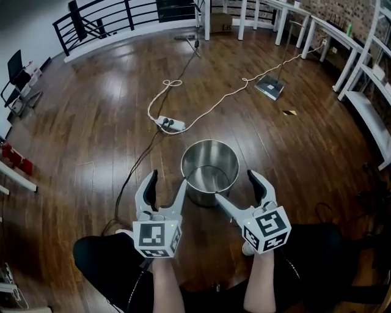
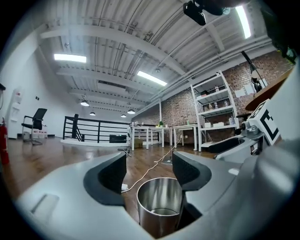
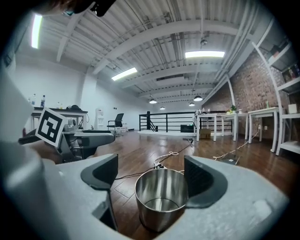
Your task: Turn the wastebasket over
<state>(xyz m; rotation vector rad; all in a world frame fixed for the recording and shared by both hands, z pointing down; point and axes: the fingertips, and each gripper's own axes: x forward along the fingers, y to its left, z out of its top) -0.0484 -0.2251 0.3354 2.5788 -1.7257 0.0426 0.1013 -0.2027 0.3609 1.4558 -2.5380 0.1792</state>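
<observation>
Steel wastebasket (image 1: 209, 173) stands upright on the wooden floor (image 1: 91, 122), mouth up.
Left gripper (image 1: 167, 178) and right gripper (image 1: 235, 185) sit at its near side, jaws wide apart, gripping nothing.

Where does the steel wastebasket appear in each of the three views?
Head view: wastebasket at the centre, upright, mouth up.
Left gripper view: wastebasket at bottom centre.
Right gripper view: wastebasket at bottom centre.
Shared landmark: the black railing, far behind it in every view.
</observation>
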